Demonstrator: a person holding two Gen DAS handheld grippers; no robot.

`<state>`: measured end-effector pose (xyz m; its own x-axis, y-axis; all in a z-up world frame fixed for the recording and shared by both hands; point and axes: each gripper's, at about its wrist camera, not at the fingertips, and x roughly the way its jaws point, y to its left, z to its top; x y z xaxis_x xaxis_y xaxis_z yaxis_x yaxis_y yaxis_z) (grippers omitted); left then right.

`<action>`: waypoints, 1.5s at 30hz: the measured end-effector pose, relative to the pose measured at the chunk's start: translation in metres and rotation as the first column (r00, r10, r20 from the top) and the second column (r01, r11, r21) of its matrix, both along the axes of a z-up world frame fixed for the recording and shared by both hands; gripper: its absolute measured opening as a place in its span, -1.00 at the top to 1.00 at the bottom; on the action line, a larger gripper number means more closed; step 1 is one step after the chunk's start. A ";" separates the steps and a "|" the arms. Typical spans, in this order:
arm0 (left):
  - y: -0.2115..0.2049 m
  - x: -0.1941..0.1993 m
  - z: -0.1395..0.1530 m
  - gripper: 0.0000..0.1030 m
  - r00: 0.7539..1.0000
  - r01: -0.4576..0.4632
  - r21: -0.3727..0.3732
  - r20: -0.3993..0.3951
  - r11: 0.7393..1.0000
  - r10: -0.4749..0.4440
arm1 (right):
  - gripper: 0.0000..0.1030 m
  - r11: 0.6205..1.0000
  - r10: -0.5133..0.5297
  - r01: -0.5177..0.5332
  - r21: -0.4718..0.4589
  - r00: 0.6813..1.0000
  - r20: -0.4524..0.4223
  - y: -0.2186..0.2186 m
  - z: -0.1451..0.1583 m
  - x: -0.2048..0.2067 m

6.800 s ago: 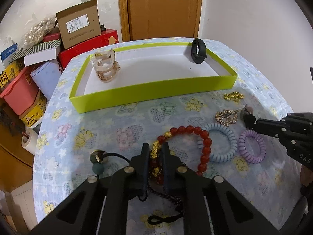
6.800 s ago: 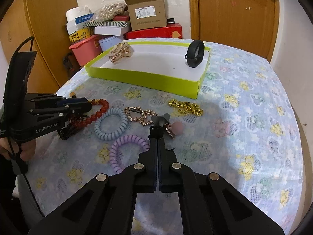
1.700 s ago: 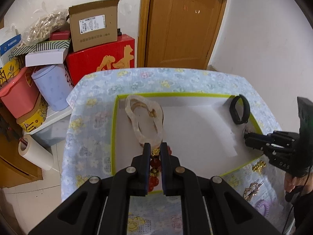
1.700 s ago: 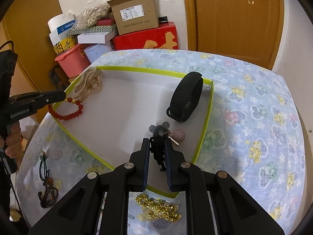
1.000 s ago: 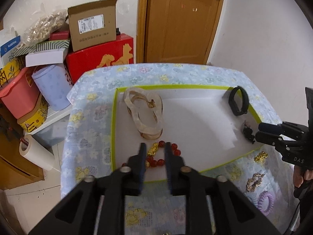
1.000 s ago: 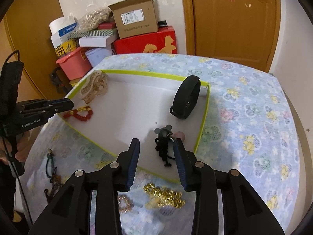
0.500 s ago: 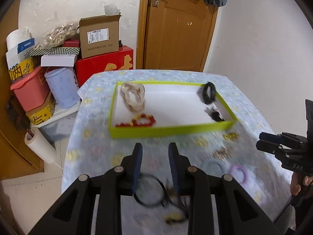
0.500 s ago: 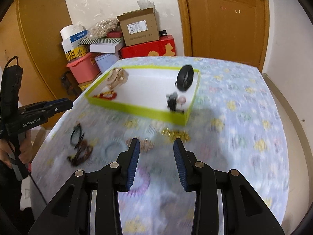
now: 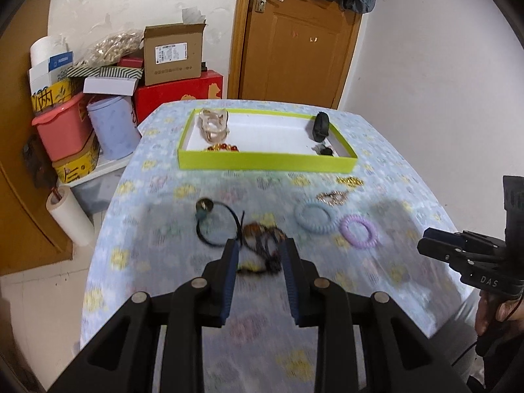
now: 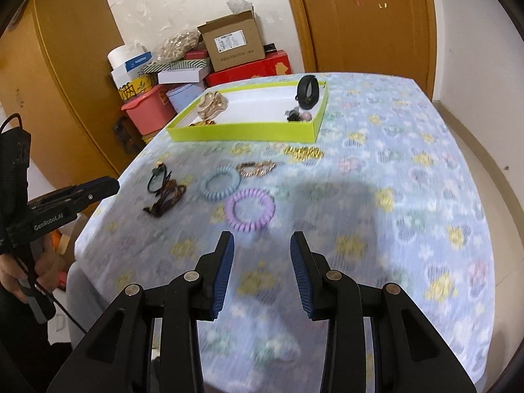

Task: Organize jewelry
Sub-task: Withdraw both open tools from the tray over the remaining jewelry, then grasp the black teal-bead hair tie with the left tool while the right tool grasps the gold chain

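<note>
Both pulled back from tray (image 9: 267, 161): left gripper (image 9: 259, 255) and right gripper (image 10: 262, 245) jaws apart, empty; red beads (image 9: 222, 147) and charm (image 10: 296, 115) now far ahead inside it.

Even indoor light; motion blur across tablecloth (image 9: 157, 229); fisheye bending, dark corners.

A soft printed cloth (image 9: 170, 216) covers the desk. The tray (image 9: 267, 162) looks like matt green cardboard, white inside. Near it lie a glittering gold metal chain (image 10: 303, 153) and ridged, rubbery plastic coil bands (image 10: 250, 209).
</note>
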<state>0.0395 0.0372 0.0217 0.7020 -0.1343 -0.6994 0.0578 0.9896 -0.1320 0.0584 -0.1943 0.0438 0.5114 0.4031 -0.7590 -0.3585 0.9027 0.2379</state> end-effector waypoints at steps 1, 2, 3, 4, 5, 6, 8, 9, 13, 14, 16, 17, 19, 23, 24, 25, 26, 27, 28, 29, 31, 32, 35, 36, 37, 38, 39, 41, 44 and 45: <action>-0.002 -0.004 -0.001 0.44 1.000 -0.001 0.000 -0.002 1.000 0.001 | 0.28 1.000 0.000 0.000 0.012 1.000 -0.008 -0.002 -0.001 -0.004; -0.004 -0.009 -0.001 0.44 1.000 -0.003 0.001 -0.004 1.000 0.003 | 0.28 1.000 0.000 0.000 0.017 1.000 -0.011 -0.003 -0.002 -0.007; -0.006 -0.013 -0.001 0.45 1.000 -0.005 0.004 -0.007 1.000 0.005 | 0.28 1.000 0.002 -0.002 0.025 1.000 -0.014 -0.004 -0.002 -0.010; -0.008 -0.017 0.000 0.44 1.000 -0.006 0.007 -0.009 1.000 0.006 | 0.28 0.999 0.001 0.000 0.033 1.000 -0.013 -0.006 -0.001 -0.014; -0.010 -0.020 0.001 0.44 1.000 -0.007 0.009 -0.008 1.000 0.007 | 0.28 0.999 -0.002 0.002 0.036 1.000 -0.012 -0.007 -0.001 -0.017; -0.012 -0.024 0.002 0.44 1.000 -0.008 0.013 -0.006 1.000 0.008 | 0.28 0.999 -0.004 0.005 0.040 1.000 -0.007 -0.009 0.000 -0.020; -0.015 -0.030 0.004 0.44 1.000 -0.009 0.015 -0.004 1.000 0.009 | 0.28 0.999 -0.007 0.007 0.046 1.000 0.004 -0.013 0.003 -0.027; -0.016 -0.033 0.006 0.44 1.000 -0.007 0.016 -0.003 1.000 0.007 | 0.28 0.999 -0.011 0.011 0.049 1.000 0.008 -0.014 0.004 -0.031; -0.018 -0.038 0.007 0.44 1.000 -0.003 0.019 -0.002 1.000 0.003 | 0.28 0.998 -0.018 0.017 0.058 1.000 0.017 -0.018 0.007 -0.040; -0.017 -0.038 0.007 0.44 1.000 -0.004 0.017 -0.003 1.000 0.004 | 0.28 0.998 -0.017 0.016 0.053 1.000 0.020 -0.018 0.008 -0.041; -0.015 -0.038 0.006 0.44 1.000 -0.005 0.001 -0.004 1.000 0.005 | 0.28 0.999 -0.015 0.014 0.043 1.000 0.024 -0.017 0.010 -0.043; -0.014 -0.039 0.006 0.44 1.000 -0.004 -0.007 -0.002 1.000 0.004 | 0.28 0.999 -0.016 0.015 0.036 1.000 0.024 -0.016 0.011 -0.043; -0.011 -0.038 0.006 0.45 1.000 -0.004 -0.019 0.011 1.000 0.005 | 0.28 1.000 -0.010 0.010 0.018 1.000 0.028 -0.013 0.013 -0.044; -0.006 -0.036 0.002 0.45 1.000 -0.007 -0.045 0.022 0.999 0.008 | 0.28 1.000 0.000 0.001 -0.013 0.999 0.037 -0.005 0.018 -0.046; -0.005 -0.036 0.001 0.45 1.000 -0.008 -0.051 0.023 0.999 0.009 | 0.28 1.000 0.003 -0.002 -0.019 0.999 0.041 -0.003 0.019 -0.046; -0.002 -0.034 0.000 0.44 1.000 -0.013 -0.055 0.022 0.998 0.014 | 0.28 1.000 0.004 -0.003 -0.023 0.999 0.044 -0.002 0.020 -0.045; -0.001 -0.033 -0.001 0.44 1.000 -0.020 -0.055 0.019 0.998 0.021 | 0.28 1.000 0.005 -0.004 -0.025 0.999 0.045 0.000 0.021 -0.045; 0.001 -0.031 -0.002 0.44 1.000 -0.026 -0.055 0.015 0.998 0.027 | 0.28 1.000 0.008 -0.006 -0.026 0.999 0.046 0.001 0.021 -0.044; 0.004 -0.028 -0.003 0.44 0.999 -0.033 -0.054 0.011 0.998 0.034 | 0.28 1.000 0.009 -0.008 -0.028 0.999 0.047 0.003 0.021 -0.043; 0.006 -0.026 -0.004 0.44 0.999 -0.039 -0.052 0.008 0.998 0.039 | 0.28 1.000 0.009 -0.008 -0.030 0.999 0.047 0.005 0.021 -0.041; 0.011 -0.019 -0.008 0.44 0.999 -0.054 -0.050 -0.003 0.997 0.054 | 0.28 0.999 0.017 -0.015 -0.032 0.999 0.047 0.008 0.020 -0.035; 0.015 -0.015 -0.010 0.44 0.998 -0.062 -0.048 -0.008 0.997 0.062 | 0.28 0.999 0.019 -0.017 -0.035 0.999 0.047 0.009 0.019 -0.033; 0.022 0.002 -0.015 0.44 0.996 -0.086 -0.027 -0.015 0.996 0.085 | 0.28 0.999 0.019 -0.017 -0.050 0.999 0.041 0.011 0.015 -0.017; 0.026 0.009 -0.017 0.44 0.996 -0.092 -0.025 -0.016 0.995 0.092 | 0.28 0.998 0.021 -0.019 -0.052 0.999 0.037 0.011 0.014 -0.010; 0.029 0.016 -0.020 0.44 0.995 -0.097 -0.023 -0.020 0.995 0.097 | 0.28 0.998 0.025 -0.023 -0.056 0.999 0.035 0.012 0.012 -0.002; 0.032 0.024 -0.023 0.44 0.994 -0.103 -0.018 -0.026 0.995 0.103 | 0.28 0.998 0.027 -0.025 -0.058 0.999 0.035 0.012 0.010 0.005; 0.034 0.031 -0.025 0.44 0.994 -0.106 -0.015 -0.032 0.994 0.106 | 0.28 0.998 0.030 -0.028 -0.061 0.999 0.033 0.012 0.009 0.013; 0.039 0.045 -0.032 0.44 0.993 -0.107 -0.009 -0.045 0.994 0.107 | 0.28 0.998 0.031 -0.029 -0.064 0.999 0.033 0.012 0.005 0.028; 0.044 0.066 -0.042 0.44 0.991 -0.109 0.009 -0.073 0.994 0.109 | 0.18 0.998 0.028 -0.026 -0.065 0.999 0.024 0.012 -0.002 0.052; 0.046 0.072 -0.046 0.44 0.991 -0.106 0.011 -0.081 0.994 0.106 | 0.13 0.997 0.028 -0.027 -0.069 0.999 0.020 0.013 -0.005 0.060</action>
